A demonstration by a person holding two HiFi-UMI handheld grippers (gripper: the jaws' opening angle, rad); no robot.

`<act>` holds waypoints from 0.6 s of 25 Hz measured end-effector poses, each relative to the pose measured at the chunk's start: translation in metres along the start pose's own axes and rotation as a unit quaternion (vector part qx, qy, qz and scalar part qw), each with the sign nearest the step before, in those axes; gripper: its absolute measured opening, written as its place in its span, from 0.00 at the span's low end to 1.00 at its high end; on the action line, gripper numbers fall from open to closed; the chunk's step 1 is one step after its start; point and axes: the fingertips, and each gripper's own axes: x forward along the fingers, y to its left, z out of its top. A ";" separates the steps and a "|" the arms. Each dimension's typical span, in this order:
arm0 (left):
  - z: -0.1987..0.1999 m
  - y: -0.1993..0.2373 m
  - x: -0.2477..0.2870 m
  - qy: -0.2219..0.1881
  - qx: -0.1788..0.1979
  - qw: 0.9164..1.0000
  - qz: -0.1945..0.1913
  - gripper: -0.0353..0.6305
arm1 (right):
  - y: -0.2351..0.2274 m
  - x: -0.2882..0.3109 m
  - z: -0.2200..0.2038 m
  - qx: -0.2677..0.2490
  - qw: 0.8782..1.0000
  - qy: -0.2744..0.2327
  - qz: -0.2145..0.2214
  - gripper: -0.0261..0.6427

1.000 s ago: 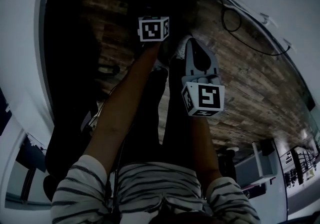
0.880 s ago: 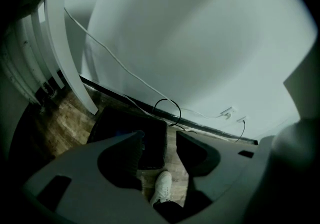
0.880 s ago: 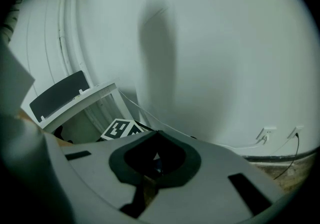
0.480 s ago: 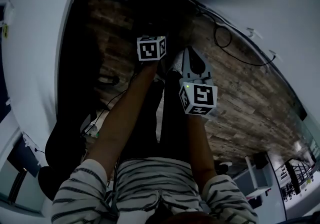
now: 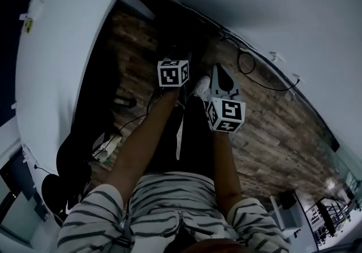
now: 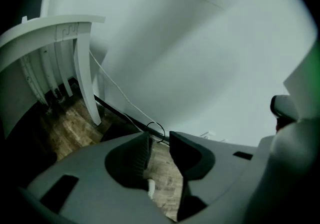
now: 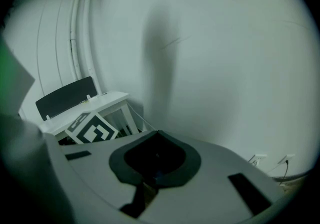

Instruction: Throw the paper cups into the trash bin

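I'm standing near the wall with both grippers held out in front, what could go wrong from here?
1. The left gripper has just been closing its jaws on nothing, the right gripper is shut and empty, and no cup or bin shows, so cups may get left behind.
2. A cable lies looped on the wooden floor ahead; a step could snag it.
3. The white table stands close on the left; a swing might knock it.

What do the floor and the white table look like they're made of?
Floor: looks like wood planks or a wood-look laminate. It is brown and matte, with visible board seams and mottled grain.
Table: smooth, even white top with a low sheen, probably painted or laminated board. No grain shows, so the core material cannot be told.
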 end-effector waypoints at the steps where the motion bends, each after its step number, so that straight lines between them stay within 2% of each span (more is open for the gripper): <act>1: 0.005 -0.004 -0.009 -0.007 0.000 1.000 -0.001 0.26 | -0.001 -0.003 0.004 0.000 1.000 -0.001 -0.001 0.07; 6: 0.026 -0.021 -0.053 -0.040 0.007 0.999 -0.010 0.16 | 0.006 -0.018 0.035 -0.010 1.000 -0.014 0.004 0.07; 15: 0.069 -0.047 -0.116 -0.097 0.026 0.995 -0.017 0.09 | 0.029 -0.034 0.092 -0.025 0.998 -0.055 0.028 0.07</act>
